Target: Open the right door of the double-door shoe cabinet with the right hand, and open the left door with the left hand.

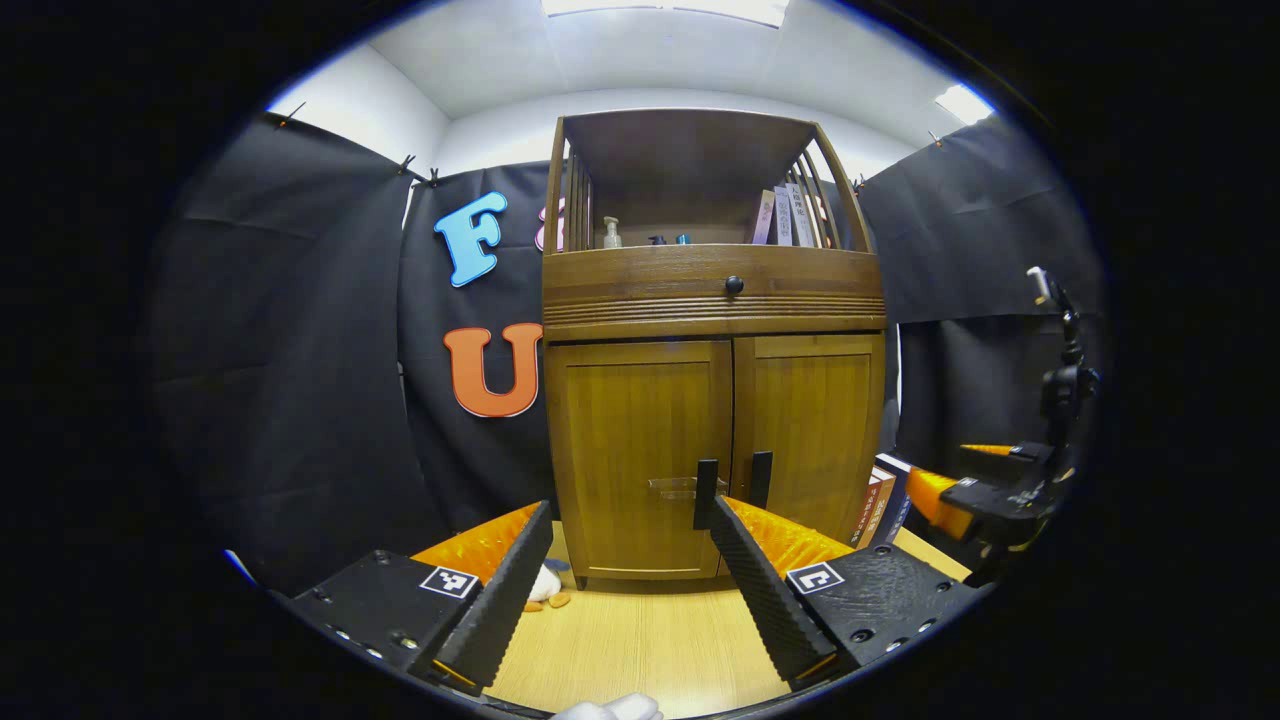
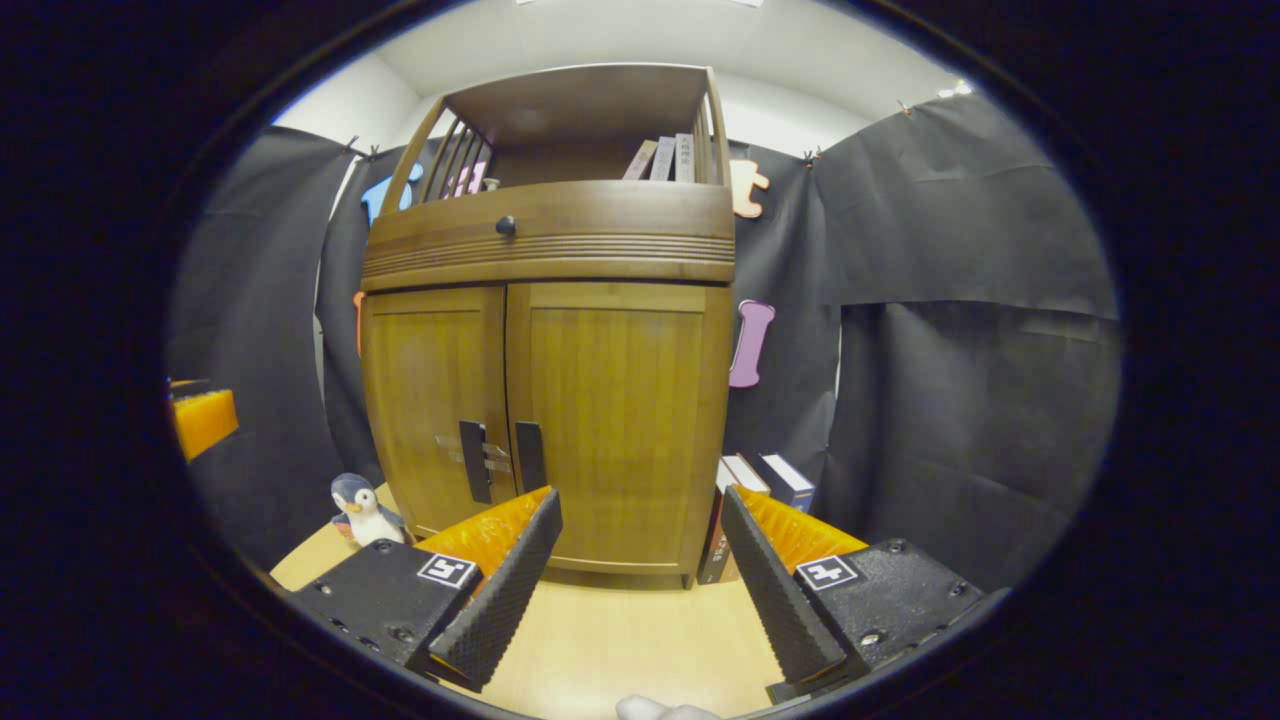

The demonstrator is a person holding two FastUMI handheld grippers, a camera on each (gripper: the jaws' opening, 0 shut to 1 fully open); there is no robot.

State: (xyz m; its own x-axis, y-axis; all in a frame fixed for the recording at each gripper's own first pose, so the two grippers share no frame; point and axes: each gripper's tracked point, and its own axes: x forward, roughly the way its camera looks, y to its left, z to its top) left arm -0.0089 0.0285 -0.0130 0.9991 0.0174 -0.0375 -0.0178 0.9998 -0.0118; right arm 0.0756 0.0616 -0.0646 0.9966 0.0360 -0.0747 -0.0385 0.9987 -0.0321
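Both grippers—left gripper [image 1: 620,530] and right gripper [image 2: 640,515]—I hold with jaws spread and empty, short of the shoe cabinet [image 2: 545,330], which stands shut on the table [image 2: 640,640]. Right door [image 2: 615,420] first: I would straddle its handle [image 2: 528,457]—vertical, beside the centre seam—then close and pull outward.

The left gripper [image 1: 627,520] was held level with its jaws spread wide, nothing gripped between them. The right gripper [image 2: 640,510] was likewise held level and spread wide, and was also seen off to the left gripper's right [image 1: 985,495].
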